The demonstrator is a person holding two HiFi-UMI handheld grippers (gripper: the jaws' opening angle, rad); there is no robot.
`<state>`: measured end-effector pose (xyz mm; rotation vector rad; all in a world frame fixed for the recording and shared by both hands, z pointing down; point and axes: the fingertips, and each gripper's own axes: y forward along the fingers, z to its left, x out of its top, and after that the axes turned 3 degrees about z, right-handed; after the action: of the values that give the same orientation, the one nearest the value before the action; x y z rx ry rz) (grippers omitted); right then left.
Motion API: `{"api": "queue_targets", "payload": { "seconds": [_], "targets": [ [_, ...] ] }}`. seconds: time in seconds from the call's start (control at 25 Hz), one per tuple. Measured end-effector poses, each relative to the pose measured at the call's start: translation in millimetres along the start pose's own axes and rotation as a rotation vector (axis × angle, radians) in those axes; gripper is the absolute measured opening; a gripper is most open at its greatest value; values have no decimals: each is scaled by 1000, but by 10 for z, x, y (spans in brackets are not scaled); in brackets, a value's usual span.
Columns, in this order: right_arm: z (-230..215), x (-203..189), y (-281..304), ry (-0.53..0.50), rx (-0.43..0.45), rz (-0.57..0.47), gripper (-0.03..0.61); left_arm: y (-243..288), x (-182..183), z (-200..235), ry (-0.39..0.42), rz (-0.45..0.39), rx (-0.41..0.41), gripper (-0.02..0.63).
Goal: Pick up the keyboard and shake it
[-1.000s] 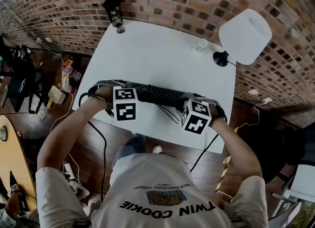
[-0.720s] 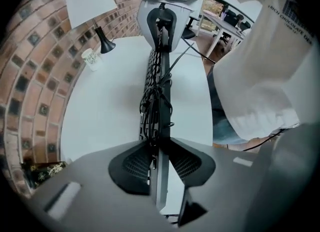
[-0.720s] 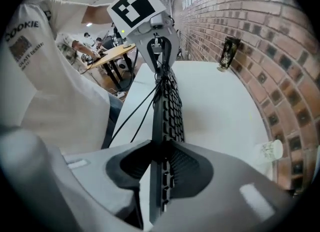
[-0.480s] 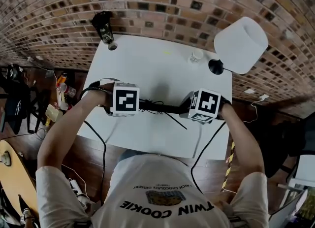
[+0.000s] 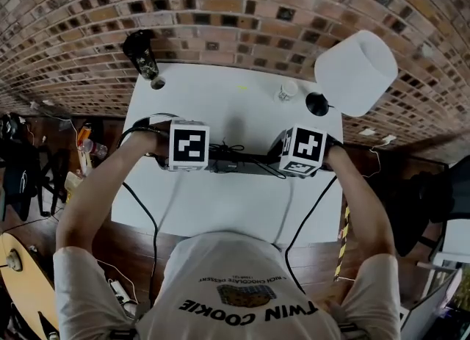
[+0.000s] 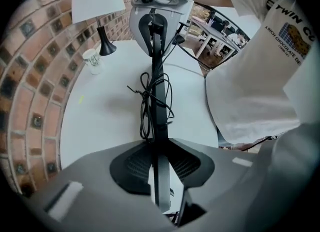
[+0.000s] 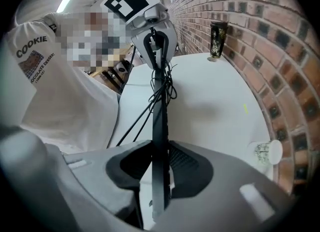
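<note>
Left gripper jaws narrow, clamped on one end of the keyboard, having just been closing on it. Right gripper jaws are narrow too, pinching the other end. Keyboard is held edge-on, lifted off the white table, cable bundled at its middle. Both grippers point steeply down, forearms stretched forward side by side. Bare tabletop below. Lamp, cup and dark tumbler line the far edge by the brick wall, well apart from the keyboard.
</note>
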<state>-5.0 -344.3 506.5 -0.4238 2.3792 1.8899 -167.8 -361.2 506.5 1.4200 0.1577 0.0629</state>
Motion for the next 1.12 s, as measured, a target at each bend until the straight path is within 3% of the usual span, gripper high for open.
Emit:
{"api": "queue_targets", "payload": {
  "seconds": [0.28, 0.64, 0.88, 1.12],
  "targets": [
    [-334, 38, 73, 13, -18, 17, 104, -15, 15, 342, 23, -20, 67, 111],
    [-626, -12, 181, 101, 140, 21, 112, 137, 14, 672, 23, -37, 100, 132],
    [-793, -17, 282, 196, 271, 51, 118, 352, -30, 802, -11, -22, 12, 158],
    [-938, -43, 430, 267, 319, 57, 130, 520, -68, 918, -66, -17, -48, 176]
  ]
}}
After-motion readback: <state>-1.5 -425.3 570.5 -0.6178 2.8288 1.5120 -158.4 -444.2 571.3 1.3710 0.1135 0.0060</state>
